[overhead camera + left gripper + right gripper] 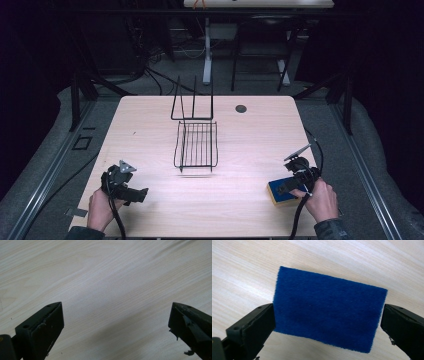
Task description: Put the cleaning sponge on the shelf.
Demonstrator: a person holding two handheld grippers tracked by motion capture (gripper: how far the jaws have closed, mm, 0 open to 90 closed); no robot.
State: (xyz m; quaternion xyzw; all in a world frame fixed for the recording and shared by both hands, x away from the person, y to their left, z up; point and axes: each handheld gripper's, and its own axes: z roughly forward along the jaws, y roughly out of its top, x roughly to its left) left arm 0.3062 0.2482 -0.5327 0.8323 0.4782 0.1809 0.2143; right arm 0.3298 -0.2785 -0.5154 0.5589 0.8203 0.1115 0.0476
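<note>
Sponge [329,315], blue on top with a yellow side showing in the high view [281,192], lies flat on the counter [240,150] near its front right corner, between the spread jaws of the right hand-held gripper [328,322]; one jaw stands at each short end, right beside the edge, though whether they press it I cannot tell. The person's right hand [320,200] holds that hand-held gripper low over the sponge. At the front left, the left hand-held gripper [116,325] is spread wide over bare wood, holding nothing. Farther back, mid-counter, stands a black wire rack [196,145], well apart from both.
</note>
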